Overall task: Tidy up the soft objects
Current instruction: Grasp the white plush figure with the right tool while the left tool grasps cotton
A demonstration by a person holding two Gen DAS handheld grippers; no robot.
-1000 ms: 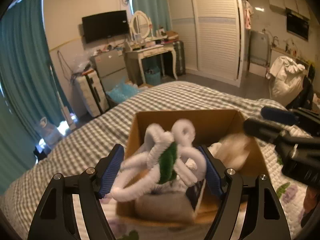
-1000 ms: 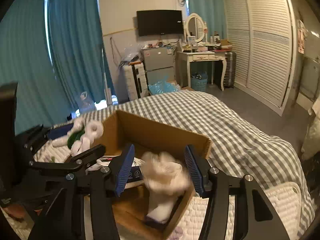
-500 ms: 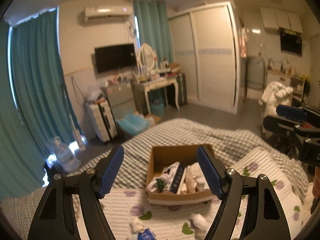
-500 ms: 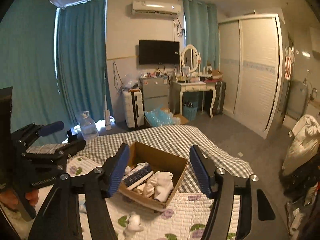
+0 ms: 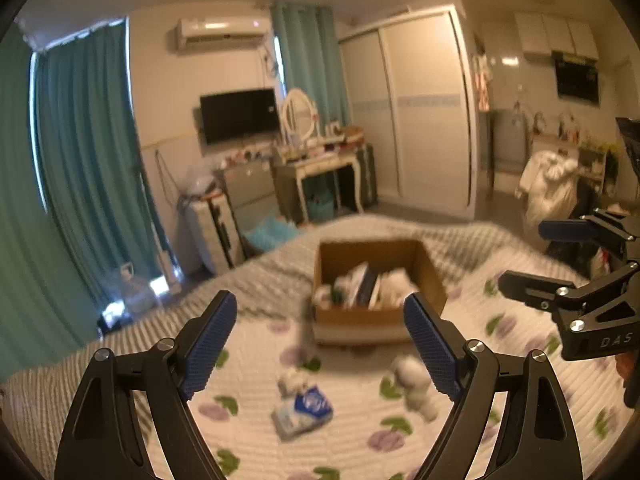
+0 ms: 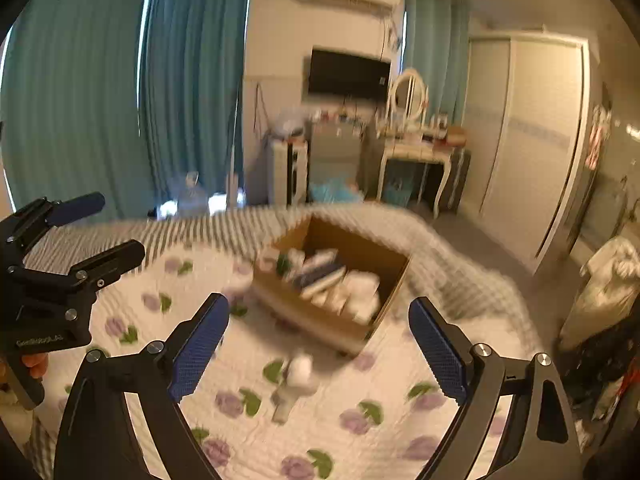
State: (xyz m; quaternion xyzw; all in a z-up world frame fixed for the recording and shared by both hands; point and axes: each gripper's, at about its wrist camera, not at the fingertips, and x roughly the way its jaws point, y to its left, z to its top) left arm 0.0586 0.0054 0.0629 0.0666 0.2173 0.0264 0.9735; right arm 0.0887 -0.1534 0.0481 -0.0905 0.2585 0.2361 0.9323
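A brown cardboard box point(image 5: 380, 316) sits on the bed and holds white soft toys and dark flat items; it also shows in the right wrist view point(image 6: 316, 316). My left gripper point(image 5: 320, 344) is open and empty, held back above the quilt. My right gripper point(image 6: 318, 346) is open and empty too, and shows in the left wrist view point(image 5: 532, 256) at the right. On the quilt lie a blue and white packet point(image 5: 302, 412) and a white soft toy point(image 5: 416, 384), the toy also in the right wrist view point(image 6: 294, 380).
The bed has a floral quilt point(image 5: 352, 432) over a checked blanket point(image 6: 460, 276). Beyond it stand teal curtains point(image 5: 80, 160), a dressing table point(image 5: 320, 164), a wall television point(image 5: 238, 114) and a sliding wardrobe point(image 5: 412, 120). A white bag point(image 5: 550, 188) stands at the right.
Both grippers have let go of their soft toys into the box and pulled back and up from it. The box now looks smaller, with loose items visible on the quilt.
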